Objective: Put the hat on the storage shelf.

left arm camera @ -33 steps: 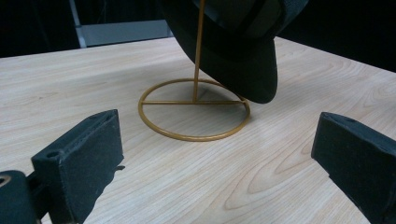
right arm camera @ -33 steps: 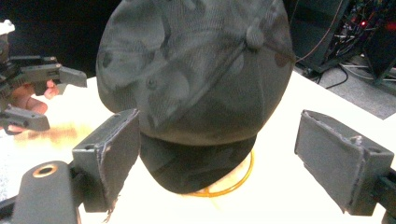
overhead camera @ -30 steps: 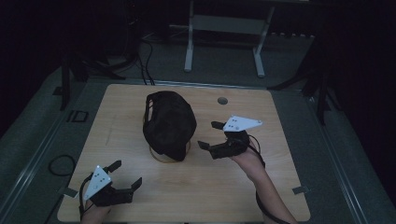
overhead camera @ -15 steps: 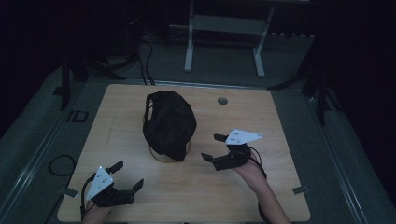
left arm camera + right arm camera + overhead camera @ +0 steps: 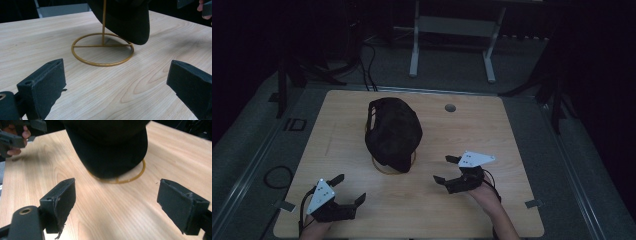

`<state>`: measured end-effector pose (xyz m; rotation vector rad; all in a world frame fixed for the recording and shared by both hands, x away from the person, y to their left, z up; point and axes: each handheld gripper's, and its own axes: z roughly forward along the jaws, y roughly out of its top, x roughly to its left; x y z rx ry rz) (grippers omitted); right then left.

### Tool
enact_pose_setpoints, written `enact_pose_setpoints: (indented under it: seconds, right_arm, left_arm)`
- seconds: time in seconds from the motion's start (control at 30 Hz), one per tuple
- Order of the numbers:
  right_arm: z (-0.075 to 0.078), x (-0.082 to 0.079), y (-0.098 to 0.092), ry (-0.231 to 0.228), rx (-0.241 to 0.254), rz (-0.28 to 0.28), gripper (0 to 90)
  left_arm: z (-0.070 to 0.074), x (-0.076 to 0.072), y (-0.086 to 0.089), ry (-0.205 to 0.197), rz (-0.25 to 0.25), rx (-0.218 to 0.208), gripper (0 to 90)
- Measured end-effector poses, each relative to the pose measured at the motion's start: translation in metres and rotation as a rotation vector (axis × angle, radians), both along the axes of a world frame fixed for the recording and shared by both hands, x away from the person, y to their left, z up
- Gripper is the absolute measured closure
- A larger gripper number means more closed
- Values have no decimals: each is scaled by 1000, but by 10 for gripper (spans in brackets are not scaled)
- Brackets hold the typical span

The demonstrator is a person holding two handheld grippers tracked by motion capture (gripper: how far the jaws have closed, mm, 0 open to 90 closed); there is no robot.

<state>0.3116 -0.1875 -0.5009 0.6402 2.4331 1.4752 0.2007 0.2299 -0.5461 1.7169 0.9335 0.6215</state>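
A black cap [image 5: 392,132] hangs on a gold wire stand [image 5: 393,167] in the middle of the wooden table [image 5: 492,130]. The stand's ring base [image 5: 102,50] lies flat on the wood, and the cap's brim [image 5: 130,25] droops over it. My left gripper [image 5: 348,189] rests near the table's front left corner, open, with nothing between its jaws. My right gripper [image 5: 447,170] sits to the right of the stand, open and empty, pointing left toward the cap [image 5: 107,150]. Both are apart from the cap.
A round cable hole [image 5: 450,107] is set in the table's far side. Beyond the table stands a grey metal frame [image 5: 452,40] on a dark floor, with cables [image 5: 367,55] at the left. Bare wood lies between the two grippers.
My right gripper has drawn back from the cap toward the front of the table. My left gripper has shifted slightly nearer the front edge. The cap has not moved.
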Motion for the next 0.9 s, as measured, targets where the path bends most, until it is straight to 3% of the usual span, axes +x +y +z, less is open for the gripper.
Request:
enact_pose_setpoints:
  seconds: [0.6,0.9]
  right_arm:
    - [-27,-18,-35,20,-59,-31,154]
    - [-33,-25,-59,30,-64,-85,160]
  left_arm:
    - [-2,2,0,17,-10,-6,25]
    - [-2,2,1,18,-9,-6,25]
